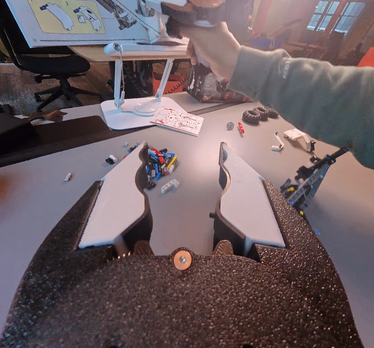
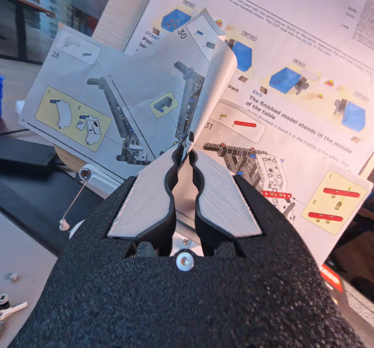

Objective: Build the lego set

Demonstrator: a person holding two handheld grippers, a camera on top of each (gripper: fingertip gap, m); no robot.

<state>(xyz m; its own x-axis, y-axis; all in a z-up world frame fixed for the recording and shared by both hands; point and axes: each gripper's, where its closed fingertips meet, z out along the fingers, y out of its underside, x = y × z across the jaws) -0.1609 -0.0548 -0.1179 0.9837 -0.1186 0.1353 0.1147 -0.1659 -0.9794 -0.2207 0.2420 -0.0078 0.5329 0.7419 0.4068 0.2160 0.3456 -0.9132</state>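
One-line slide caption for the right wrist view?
Right gripper pinches a page of the instruction booklet on its stand, turning it.

Grey table (image 1: 192,176): brick pile (image 1: 160,163), tyres (image 1: 258,114), white stand (image 1: 129,113), leaflet (image 1: 178,121).

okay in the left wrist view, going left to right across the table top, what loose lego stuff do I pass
Small grey pin → black-and-white connector → pile of mixed small pieces → grey round piece → red beam → black tyres → white panel assembly.
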